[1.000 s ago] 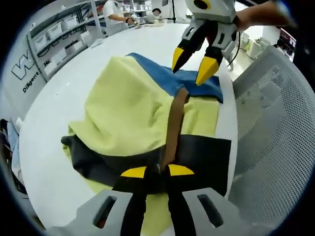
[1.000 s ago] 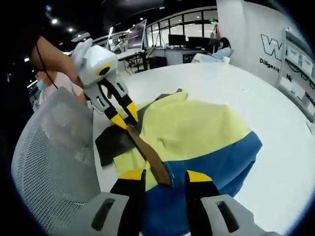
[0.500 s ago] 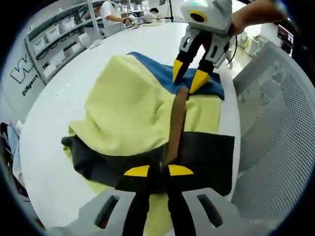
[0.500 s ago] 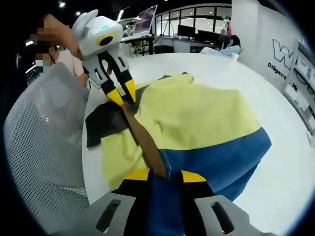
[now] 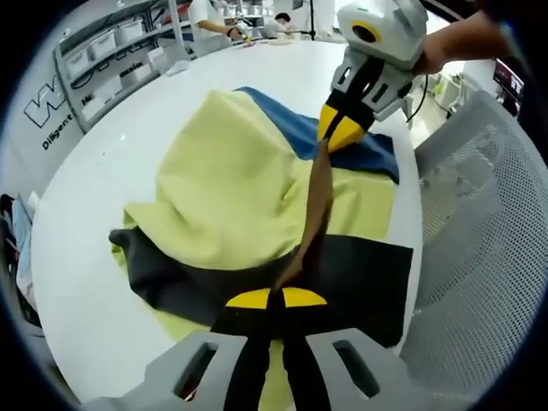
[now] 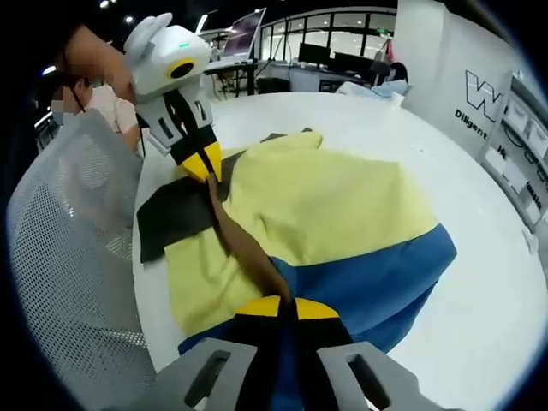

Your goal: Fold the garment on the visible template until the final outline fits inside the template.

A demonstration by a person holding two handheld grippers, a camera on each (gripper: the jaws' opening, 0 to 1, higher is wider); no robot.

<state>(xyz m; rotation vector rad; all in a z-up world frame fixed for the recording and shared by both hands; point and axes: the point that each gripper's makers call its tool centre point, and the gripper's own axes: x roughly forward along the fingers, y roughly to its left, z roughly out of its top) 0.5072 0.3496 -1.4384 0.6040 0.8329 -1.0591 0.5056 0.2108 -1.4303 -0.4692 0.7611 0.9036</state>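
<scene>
Garment [image 5: 231,184] held at both ends of its brown strip [image 5: 312,214] above a white surface [image 5: 103,163].
The garment, yellow with a blue band [image 6: 368,287] and a black band [image 5: 360,278], lies heaped on the round white surface beside a grey mesh chair [image 5: 479,231]. In the left gripper view, the left gripper [image 5: 276,297] has its yellow-tipped jaws closed on the near end of the brown strip at the black band, while the right gripper [image 5: 341,134], held by a person's hand [image 5: 458,43], has its jaws pinched on the far end at the blue band. The strip runs taut between them, raised above the cloth. In the right gripper view, the right gripper [image 6: 280,306] grips the strip at the blue band and the left gripper [image 6: 203,160] grips it near the black band. Shelves [image 5: 103,51] and desks stand in the background.
</scene>
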